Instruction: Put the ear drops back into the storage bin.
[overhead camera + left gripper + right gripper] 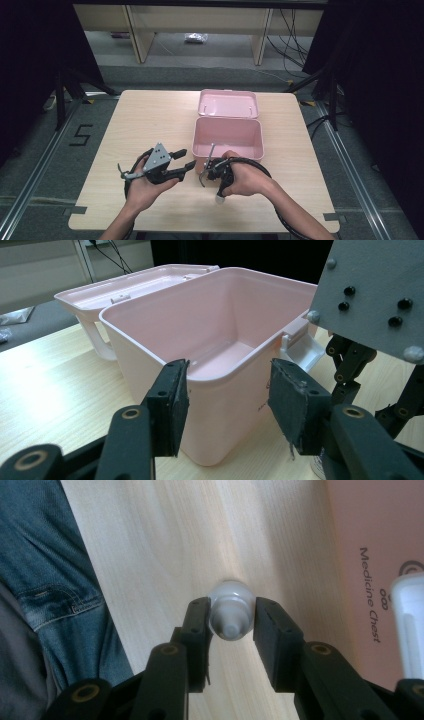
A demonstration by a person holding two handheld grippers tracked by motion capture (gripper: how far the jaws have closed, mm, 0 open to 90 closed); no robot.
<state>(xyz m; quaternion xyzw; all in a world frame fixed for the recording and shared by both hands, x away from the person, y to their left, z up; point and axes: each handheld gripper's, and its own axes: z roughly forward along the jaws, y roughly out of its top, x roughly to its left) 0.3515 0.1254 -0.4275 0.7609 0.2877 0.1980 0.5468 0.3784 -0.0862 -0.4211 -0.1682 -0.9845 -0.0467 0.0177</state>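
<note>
An open pink medicine chest [229, 137] stands on the wooden table [150, 125], its lid [227, 102] folded back behind it. In the left gripper view the chest [215, 315] is empty inside. My left gripper [184, 158] hovers just left of the chest, pointing at its side, jaws open with nothing between them [227, 395]. My right gripper [220, 191] points down near the chest's front. In the right gripper view its pads [232, 630] sit against both sides of a small white bottle [229, 605] standing on the table. That bottle [220, 199] peeks out below my right hand.
The chest's pink side printed "Medicine Chest" [370, 555] and its white latch [407, 625] lie close beside the bottle. The person's jeans [45, 555] show past the table's near edge. Beyond the table stand shelving legs [142, 40] and cables [290, 35].
</note>
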